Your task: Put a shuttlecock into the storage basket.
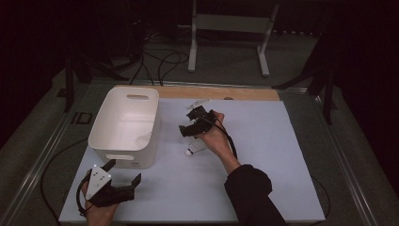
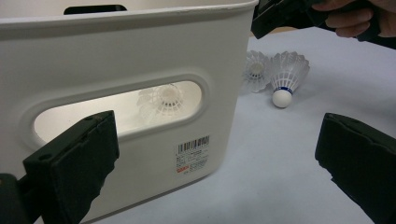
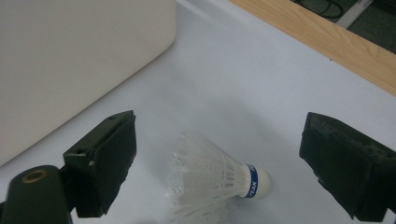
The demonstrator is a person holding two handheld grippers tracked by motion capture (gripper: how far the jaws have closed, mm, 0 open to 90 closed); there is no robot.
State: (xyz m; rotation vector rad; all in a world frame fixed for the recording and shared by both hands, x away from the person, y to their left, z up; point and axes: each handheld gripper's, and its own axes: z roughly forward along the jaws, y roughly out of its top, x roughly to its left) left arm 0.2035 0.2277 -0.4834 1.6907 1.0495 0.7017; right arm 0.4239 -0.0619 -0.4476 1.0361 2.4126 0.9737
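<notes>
So the right tool (image 1: 190, 128) is hovering over the middle of the desk (image 1: 263, 188), a pale matte sheet with a strip of light wood along its far edge. Its two blocky black jaws are spread wide with nothing between them. Right under it, in the right gripper view, lies a shuttlecock (image 3: 210, 186) on its side: white feathery skirt with thin ribs fanning out, a rounded white cork tip and a blue band with tiny lettering just behind the tip. It sits on the desk between the jaws without touching either one.

From the left gripper view you can see there are actually two birdies out there: the blue-banded one with its cork resting on the desk, and a second shuttlecock (image 2: 255, 71) just beside it, skirt facing the camera, looks like they're touching.

The bin (image 1: 124, 125) is a smooth white plastic tub with rounded corners, oval handle slots and a barcode sticker (image 2: 192, 154) low on the near wall. Through the near slot a third shuttlecock (image 2: 161, 101) shows inside the tub.

The left tool (image 1: 123, 173) is down at the near left corner of the desk, just beside the bin's near wall, jaws also gaping and empty, with the grey three-cornered plate on top.
</notes>
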